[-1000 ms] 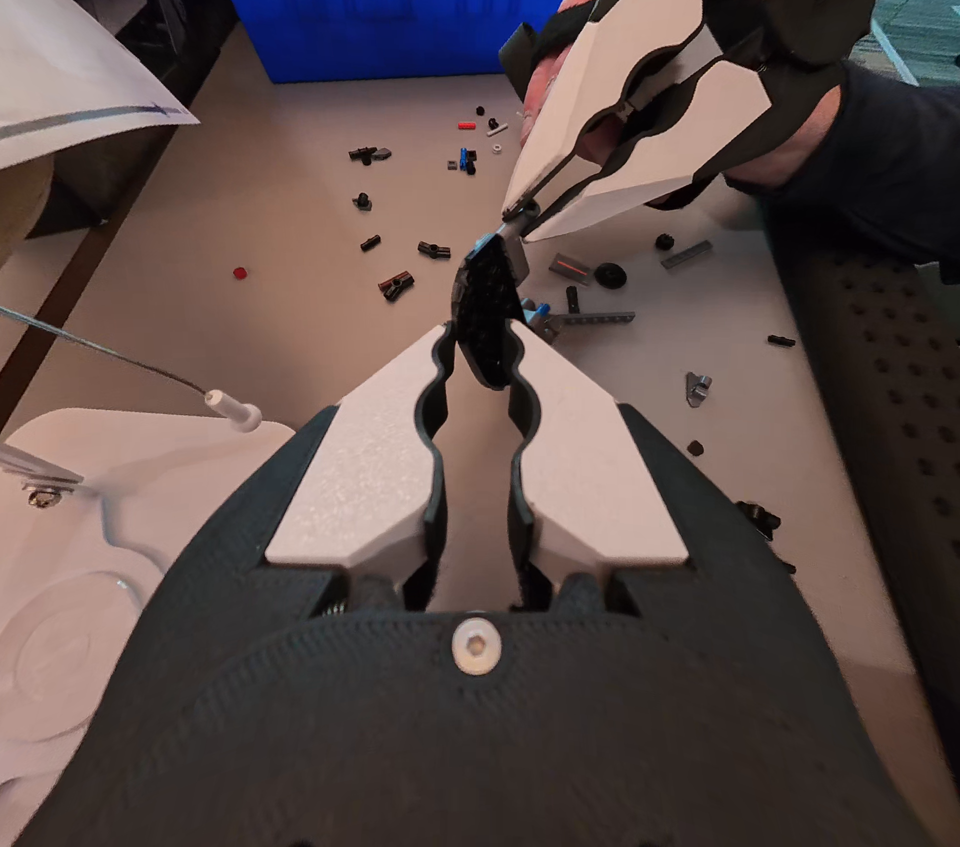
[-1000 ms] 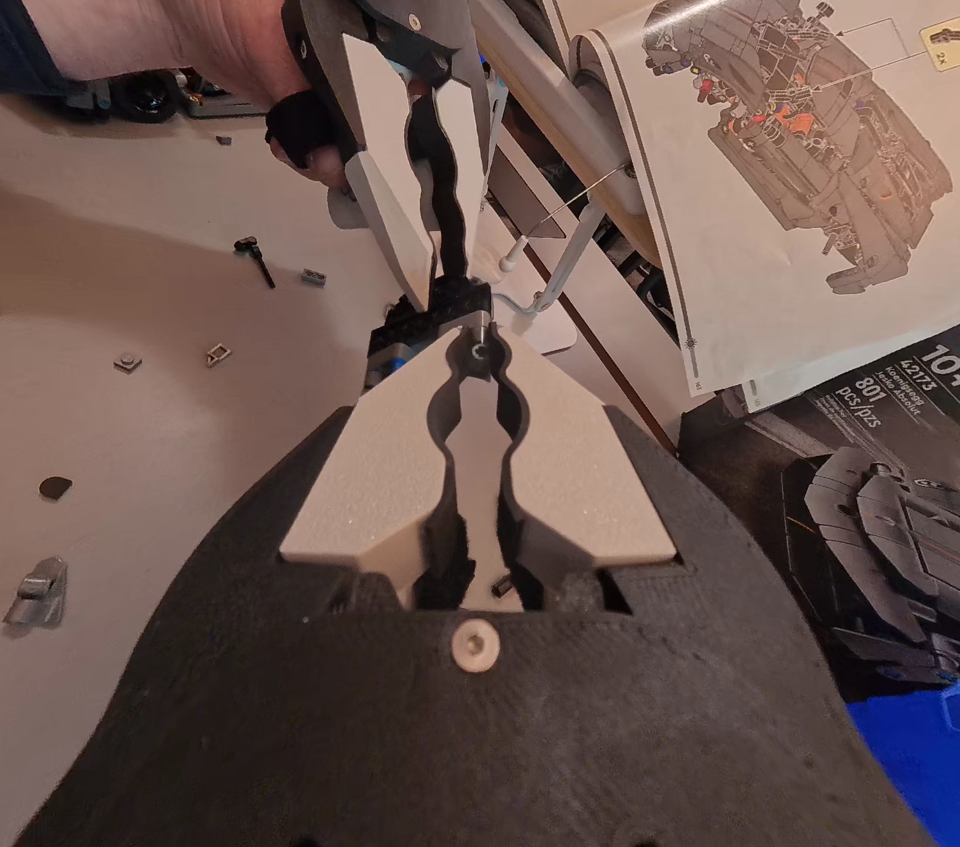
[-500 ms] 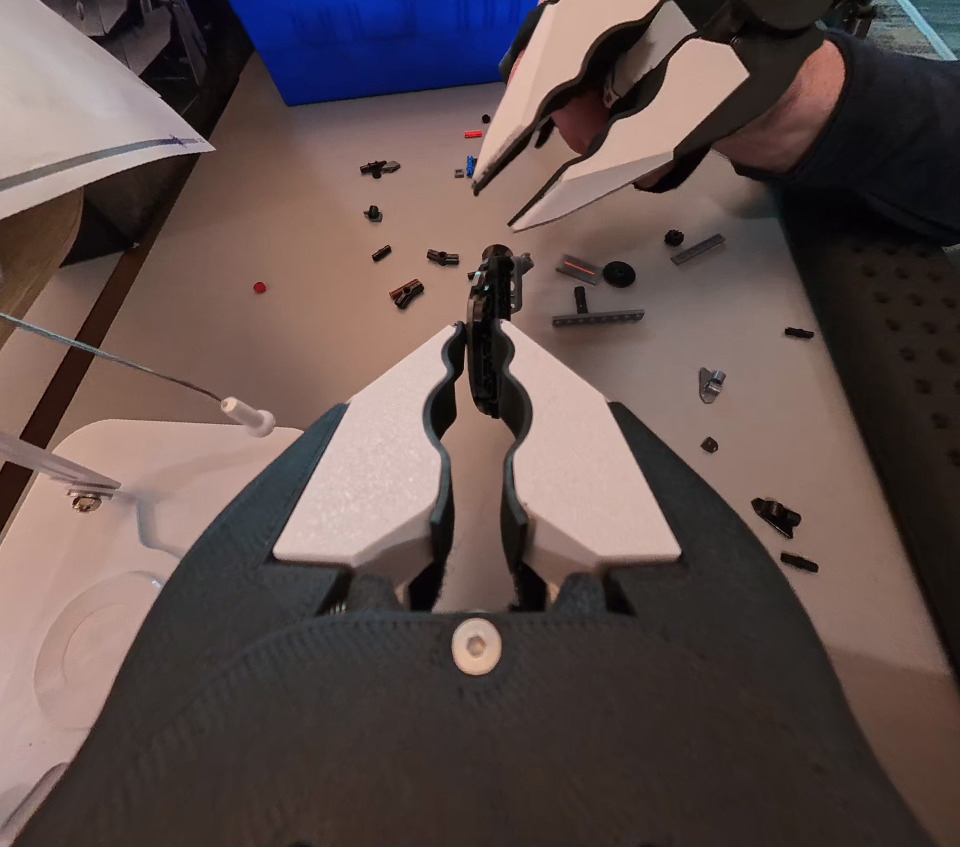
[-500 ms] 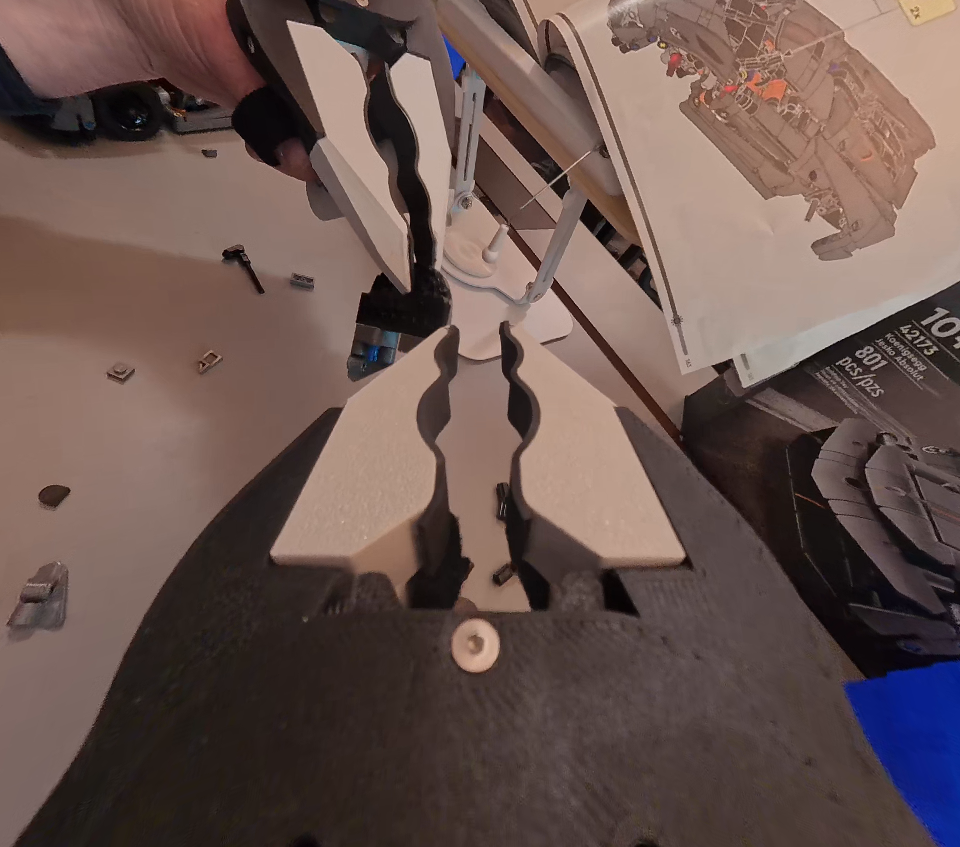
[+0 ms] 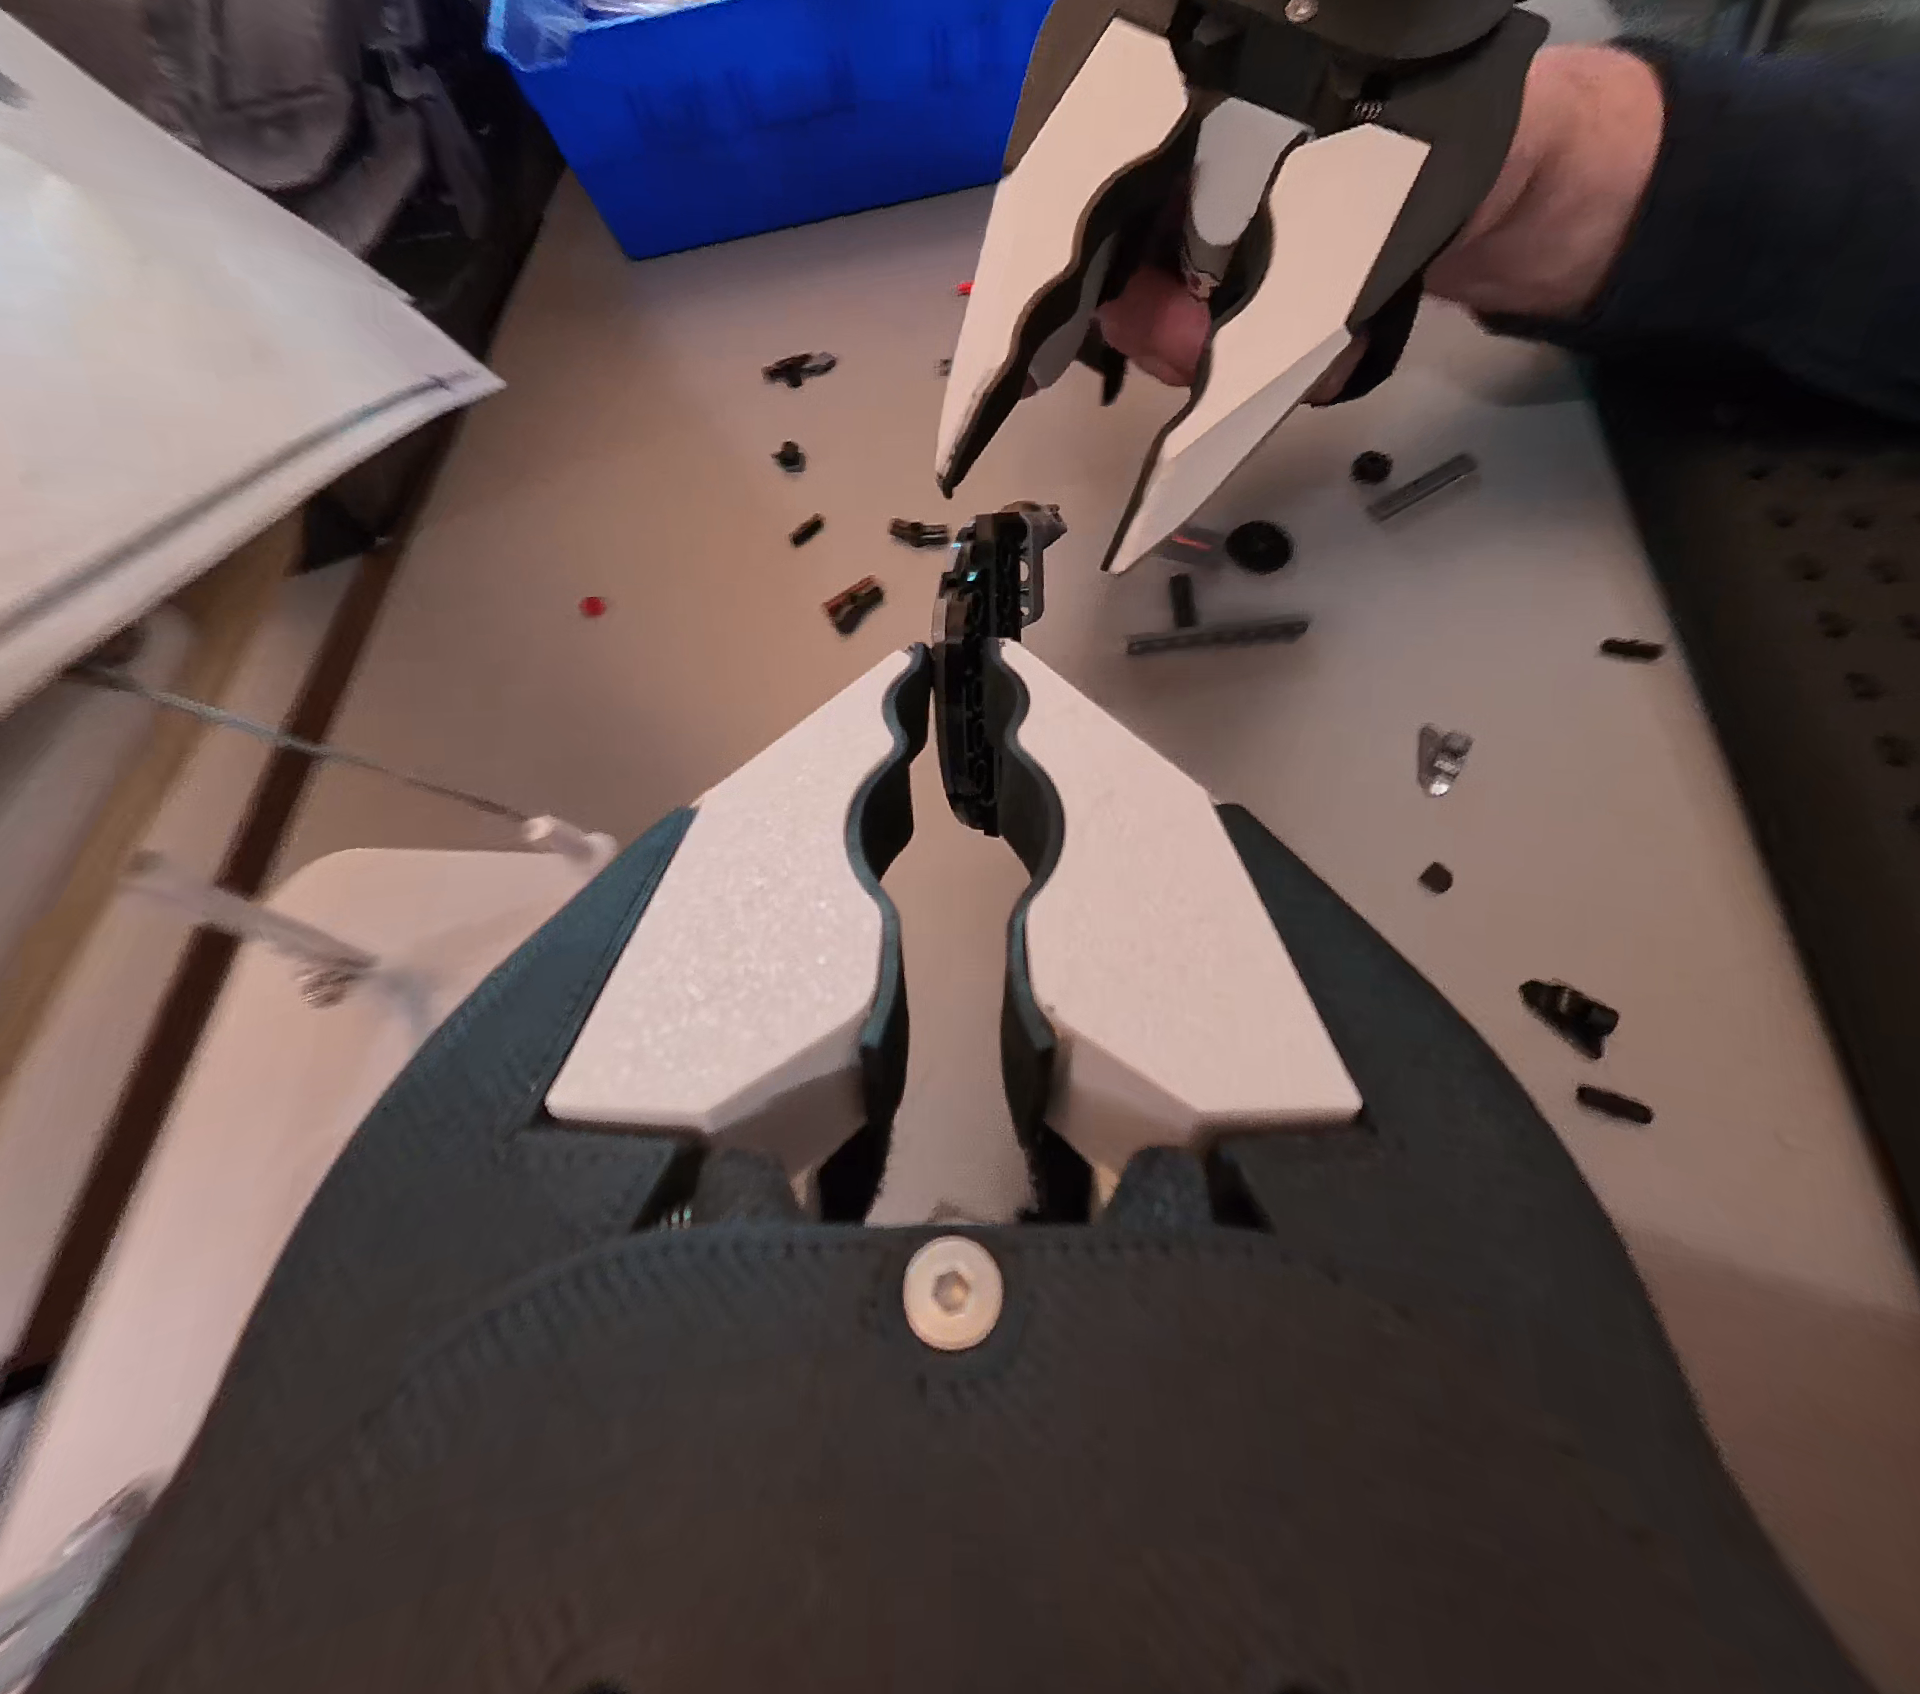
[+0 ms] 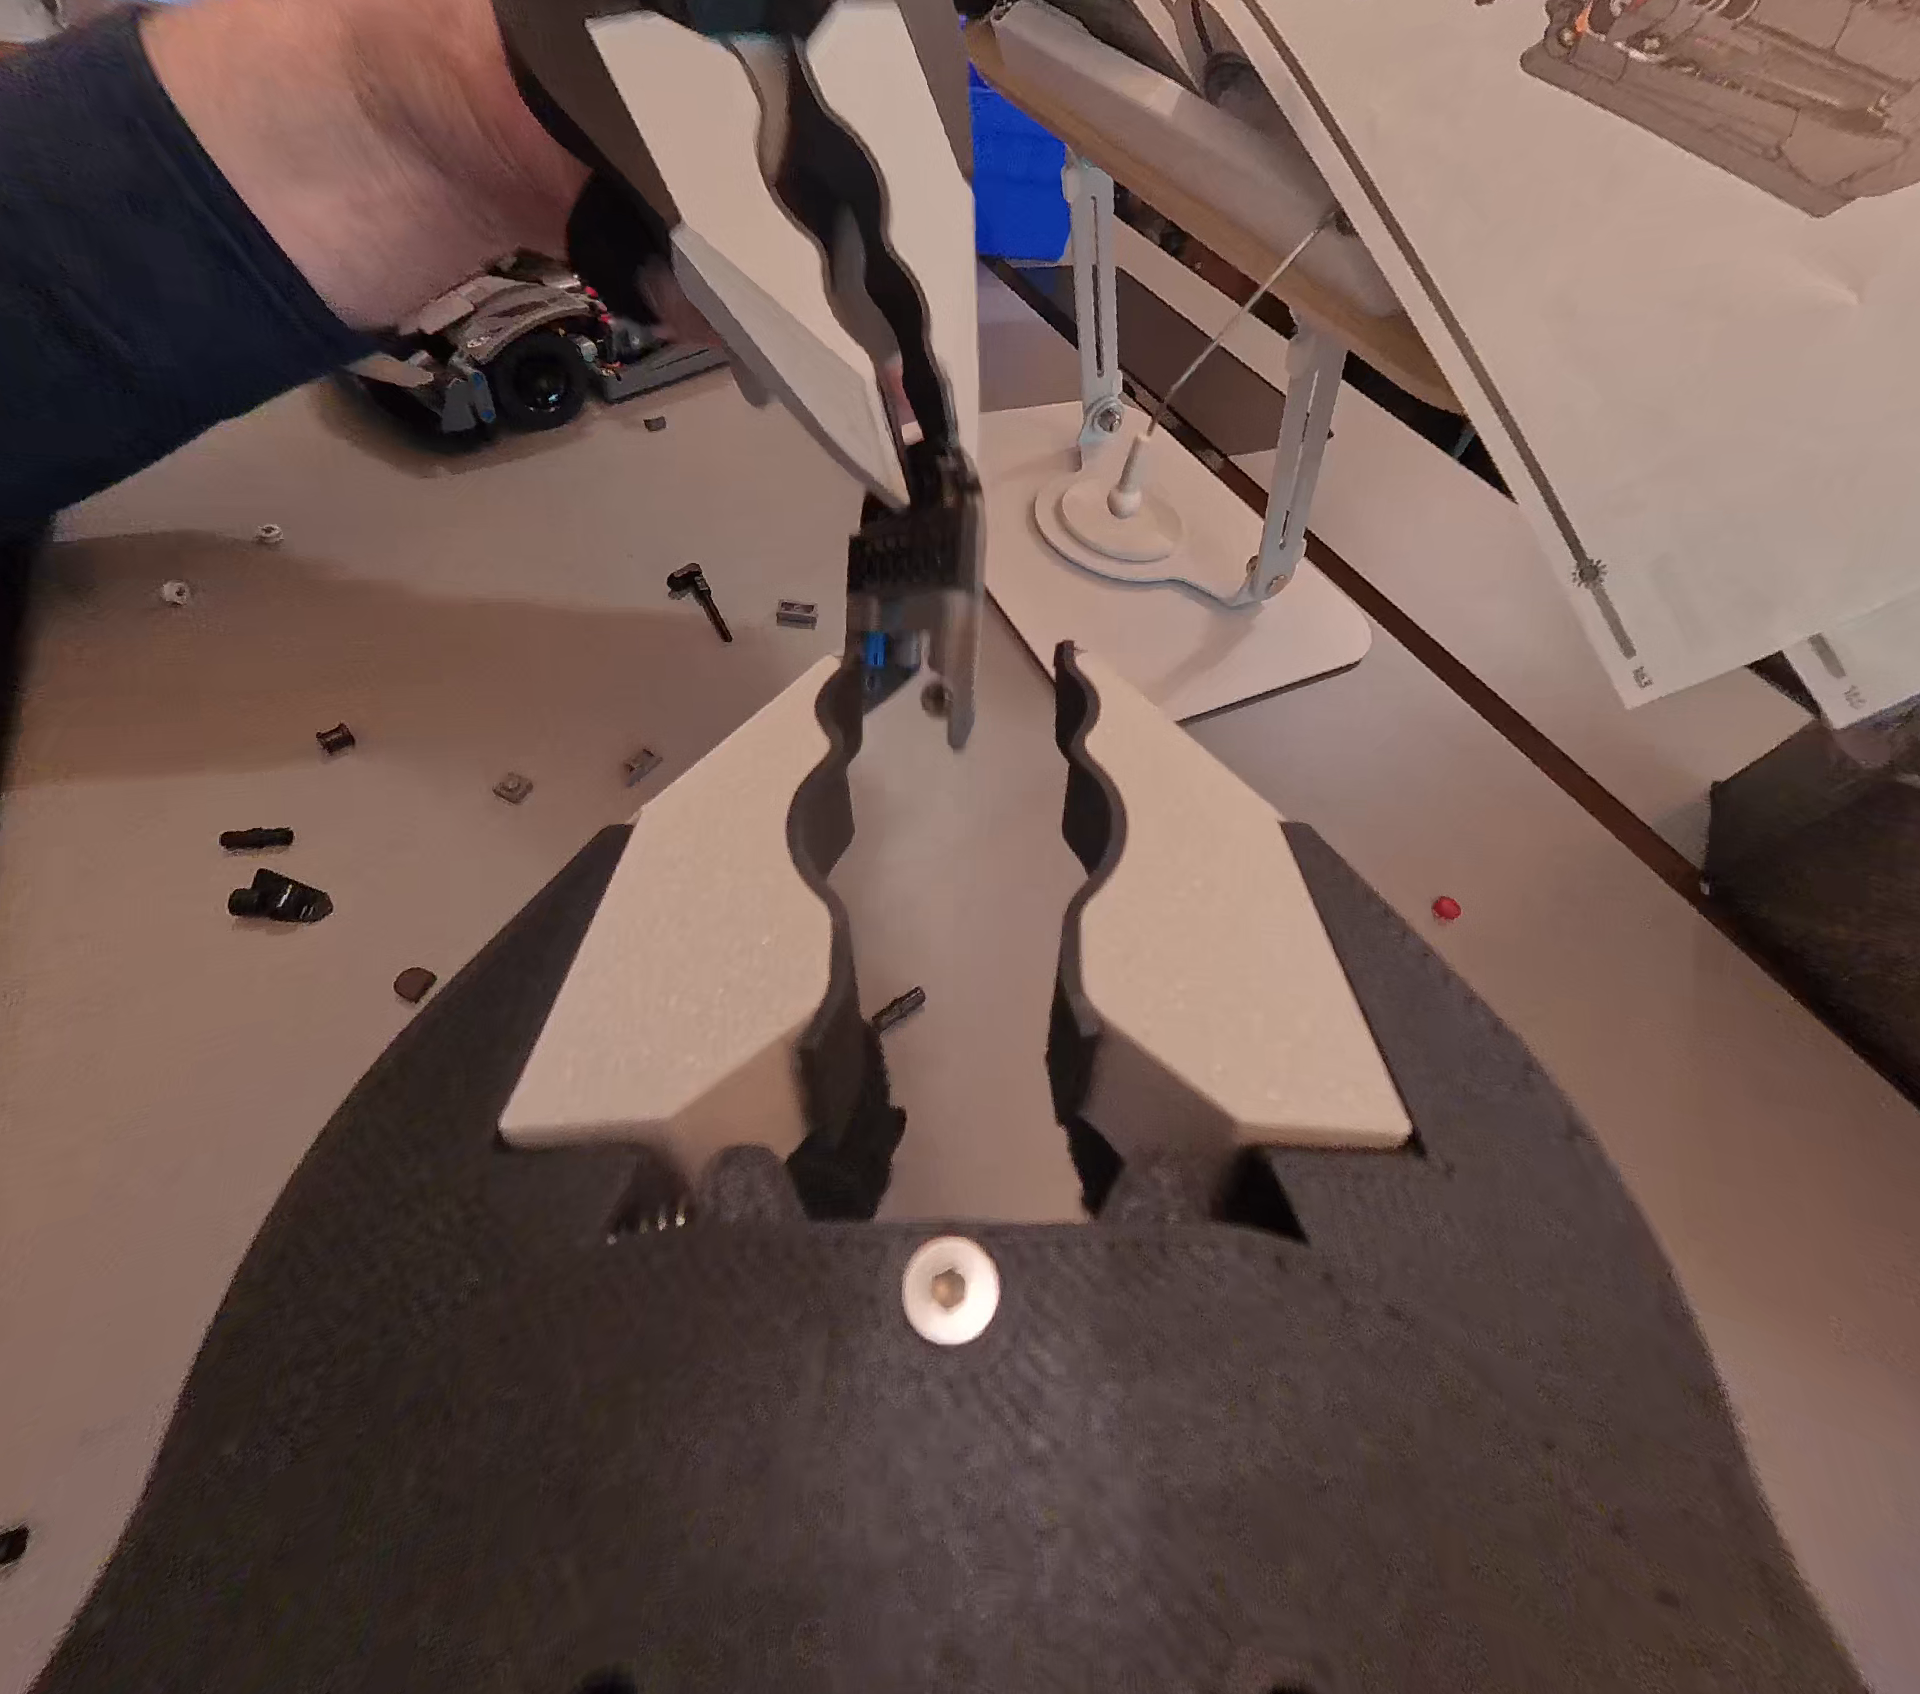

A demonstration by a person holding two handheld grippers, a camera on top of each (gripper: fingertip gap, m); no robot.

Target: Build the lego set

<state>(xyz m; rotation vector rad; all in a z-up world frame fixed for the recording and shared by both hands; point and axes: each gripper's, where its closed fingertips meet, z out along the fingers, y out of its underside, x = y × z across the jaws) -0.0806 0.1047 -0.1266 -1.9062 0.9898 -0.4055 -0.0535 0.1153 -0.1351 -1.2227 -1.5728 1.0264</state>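
My left gripper is shut on a small black lego assembly, which stands edge-on and sticks out beyond the fingertips above the table. In the right wrist view the assembly hangs from the left gripper, with a blue pin and a grey plate at its lower end. My right gripper is open and holds nothing. Its pads stand apart on either side of the assembly's lower end and do not press on it. In the left wrist view the right gripper hovers open just above the assembly's tip.
Loose small lego pieces lie scattered on the beige table. A blue bin with plastic bags stands at the back. An open instruction booklet rests on a white stand. A partly built car sits behind the left hand. My left and right fingertips are right by each other. Both grippers' tips are roughly 30 cm from the partly built car.
My right gripper was shut on a part at the assembly's tip; it has opened wide and drawn back. My left gripper closed tighter on the assembly, which now sits edge-on.
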